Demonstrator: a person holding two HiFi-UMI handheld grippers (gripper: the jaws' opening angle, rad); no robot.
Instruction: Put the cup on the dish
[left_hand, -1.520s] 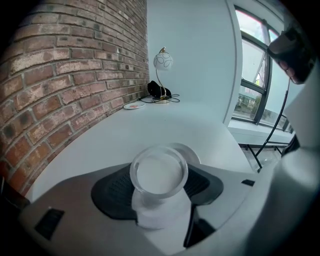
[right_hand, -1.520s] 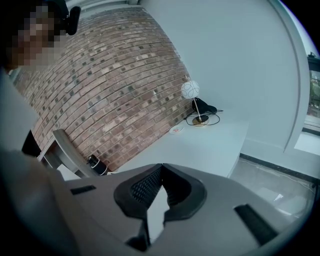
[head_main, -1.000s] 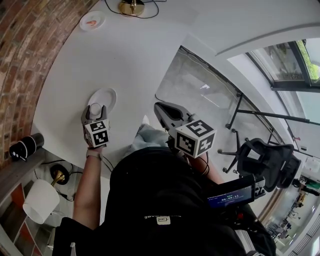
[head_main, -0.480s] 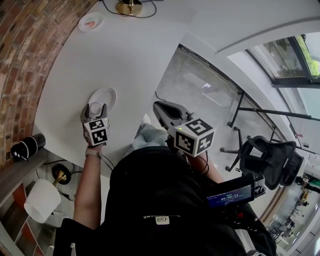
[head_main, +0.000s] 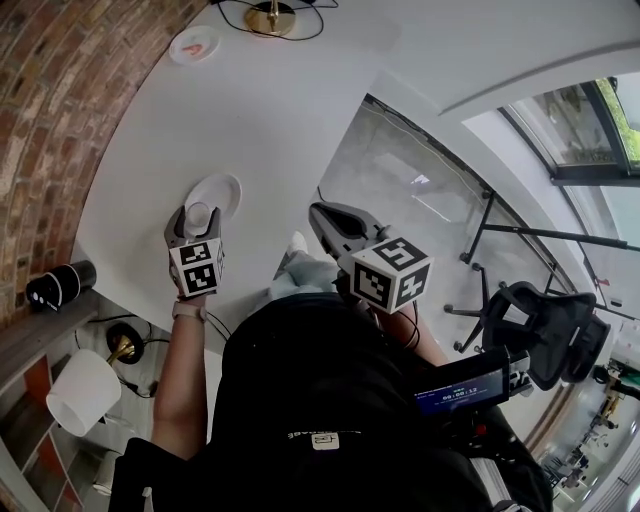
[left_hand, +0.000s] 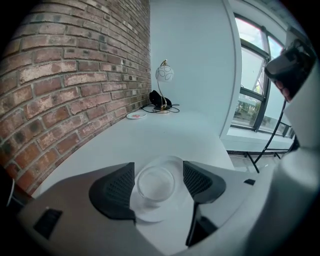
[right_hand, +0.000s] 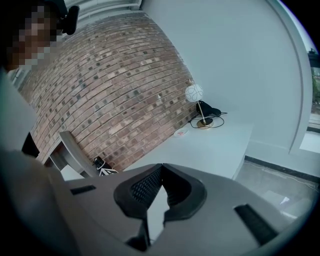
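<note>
1. Left gripper (left_hand: 158, 178), low centre of its own view: its jaws had just been opening, and the ribbed black pads stood clear of the cup (left_hand: 156, 185) between them.
2. The cup was small, round and translucent, sitting on the smooth white dish (left_hand: 148, 214).
3. I'd have lifted straight up so neither pad clipped the rim.
4. Right gripper (right_hand: 159, 186): clenched shut, nothing in it.

The cup (left_hand: 156, 182) stands on the dish (left_hand: 150, 213) on the table (left_hand: 165, 135), the lamp (left_hand: 164, 74) far behind.
</note>
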